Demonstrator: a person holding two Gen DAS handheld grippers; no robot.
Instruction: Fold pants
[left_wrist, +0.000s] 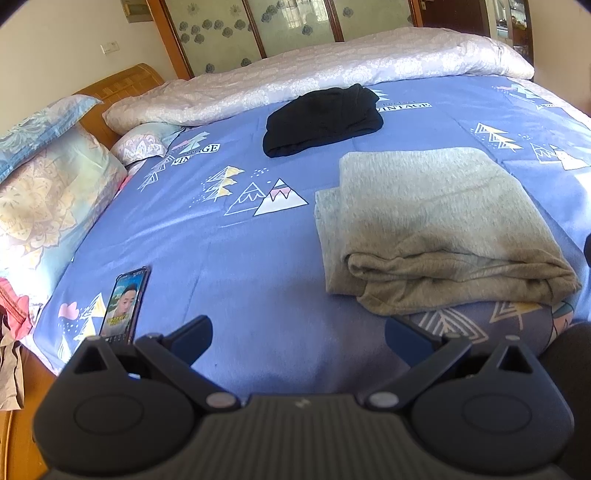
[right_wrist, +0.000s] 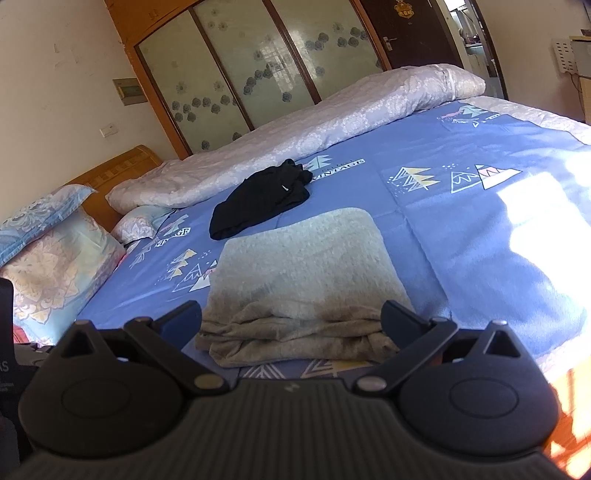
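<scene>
**Nearly done, but the stack could slump**

Already the grey pants (right_wrist: 306, 280) lie folded into a squat bundle on the blue bedsheet (left_wrist: 221, 251), near the bed's front edge, with the bunched layers toward me. I judge the risk to be that loose front roll: if I nudge it while pulling away, the layers may slide apart. My right gripper (right_wrist: 291, 317) hangs released just before that edge, jaws spread to either side of it, holding nothing. My left gripper (left_wrist: 299, 336) is likewise released, over bare sheet beside the bundle. A phone (left_wrist: 123, 306) lies near it; the black garment (left_wrist: 321, 120) sits well beyond.
</scene>
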